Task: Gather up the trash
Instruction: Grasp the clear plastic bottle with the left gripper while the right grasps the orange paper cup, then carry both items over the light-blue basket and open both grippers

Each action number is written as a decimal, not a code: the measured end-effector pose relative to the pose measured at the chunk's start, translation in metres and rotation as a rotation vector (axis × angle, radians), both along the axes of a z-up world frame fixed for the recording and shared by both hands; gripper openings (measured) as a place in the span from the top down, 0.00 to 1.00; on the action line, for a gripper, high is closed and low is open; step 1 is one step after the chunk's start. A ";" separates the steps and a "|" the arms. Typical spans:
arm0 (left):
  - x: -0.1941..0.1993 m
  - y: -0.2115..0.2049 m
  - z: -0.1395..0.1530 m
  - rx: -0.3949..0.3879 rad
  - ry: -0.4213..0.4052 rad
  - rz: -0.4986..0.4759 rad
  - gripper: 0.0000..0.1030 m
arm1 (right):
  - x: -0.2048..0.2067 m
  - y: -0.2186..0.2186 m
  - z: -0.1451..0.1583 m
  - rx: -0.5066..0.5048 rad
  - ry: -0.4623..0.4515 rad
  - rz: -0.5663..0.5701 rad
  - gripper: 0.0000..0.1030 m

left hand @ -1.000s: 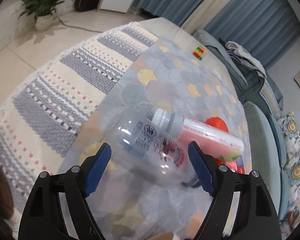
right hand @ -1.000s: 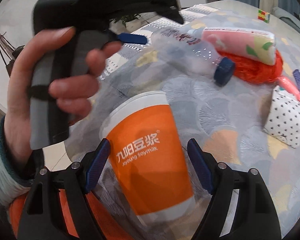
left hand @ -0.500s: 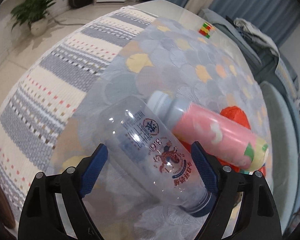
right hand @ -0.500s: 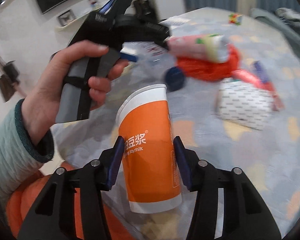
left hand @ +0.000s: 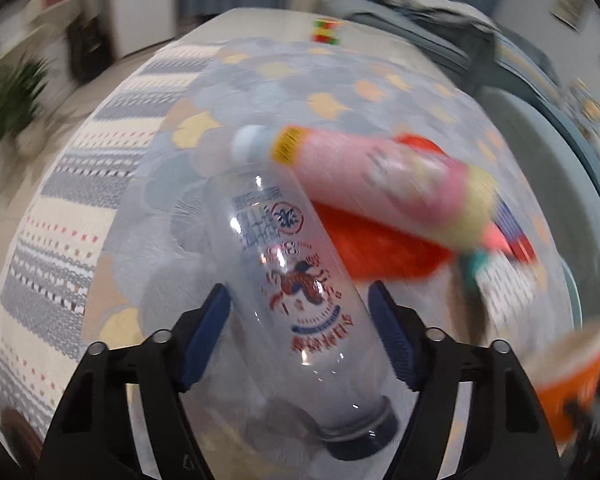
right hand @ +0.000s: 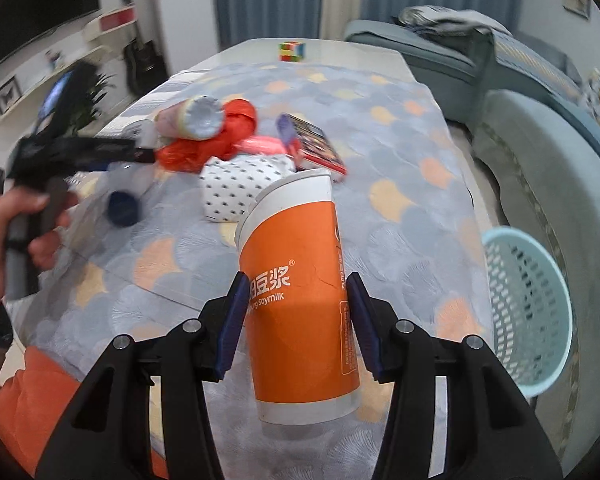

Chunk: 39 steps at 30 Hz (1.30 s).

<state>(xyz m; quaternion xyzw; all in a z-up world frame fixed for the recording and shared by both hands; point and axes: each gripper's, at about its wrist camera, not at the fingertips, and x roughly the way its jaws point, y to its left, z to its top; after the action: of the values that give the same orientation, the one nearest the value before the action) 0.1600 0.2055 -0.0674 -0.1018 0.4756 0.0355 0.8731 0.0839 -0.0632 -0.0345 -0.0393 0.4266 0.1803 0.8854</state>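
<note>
The right tool has its two blue pads closed on an orange and white paper cup. The pads press the cup on both sides near its lower half, and the cup is upright with a small tilt, its white rim pointing away from the camera. The cup looks lifted above the worktop, but I cannot tell this for sure.

The left tool is around a clear plastic bottle. Its jaws are closing, the bottle lies between the blue pads, and a small gap still shows on each side, so the pads do not press it yet. The bottle's dark blue cap points toward the camera.

Relative to the cup: behind it, on the cloth of the worktop, is a white dotted box, and just behind the box are an orange net bag, a pink tube lying over the bag, and a flat colourful pack. To the left of the cup a hand holds the left tool's grip, with the bottle in front of it. Far behind the cup, at the worktop's far edge, stands a colour cube. To the right of the cup, beside the worktop, is a light blue basket, next to a grey-blue sofa.
</note>
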 end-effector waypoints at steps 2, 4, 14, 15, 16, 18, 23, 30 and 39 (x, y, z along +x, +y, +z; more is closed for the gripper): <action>-0.017 -0.008 0.003 0.000 -0.005 -0.082 0.38 | 0.002 0.000 -0.004 0.002 0.009 -0.020 0.54; -0.031 -0.016 0.005 -0.009 -0.004 -0.136 0.40 | 0.004 -0.001 -0.011 0.018 0.035 -0.024 0.53; -0.083 -0.061 0.022 0.017 -0.047 -0.340 0.41 | 0.013 -0.001 -0.017 0.148 0.105 0.018 0.44; -0.084 -0.064 0.024 0.021 -0.054 -0.354 0.41 | 0.012 -0.002 -0.016 0.162 0.104 0.020 0.44; -0.088 -0.069 0.027 0.026 -0.064 -0.370 0.41 | 0.011 -0.002 -0.016 0.170 0.103 0.021 0.44; -0.089 -0.076 0.030 0.031 -0.075 -0.384 0.41 | 0.010 0.001 -0.017 0.174 0.104 0.022 0.48; -0.088 -0.090 0.035 0.036 -0.099 -0.405 0.41 | 0.006 0.016 -0.018 0.131 0.089 0.023 0.57; -0.083 -0.108 0.051 0.038 -0.141 -0.432 0.41 | 0.008 -0.012 -0.010 0.216 0.043 -0.060 0.60; -0.047 -0.196 0.114 0.029 -0.299 -0.556 0.41 | 0.024 -0.125 0.037 0.242 -0.126 -0.345 0.60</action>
<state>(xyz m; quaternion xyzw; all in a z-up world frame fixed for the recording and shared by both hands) 0.1130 0.0100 0.0468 0.0404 0.3510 -0.2133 0.9109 0.1079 -0.1880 0.0021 0.1298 0.3460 0.0731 0.9263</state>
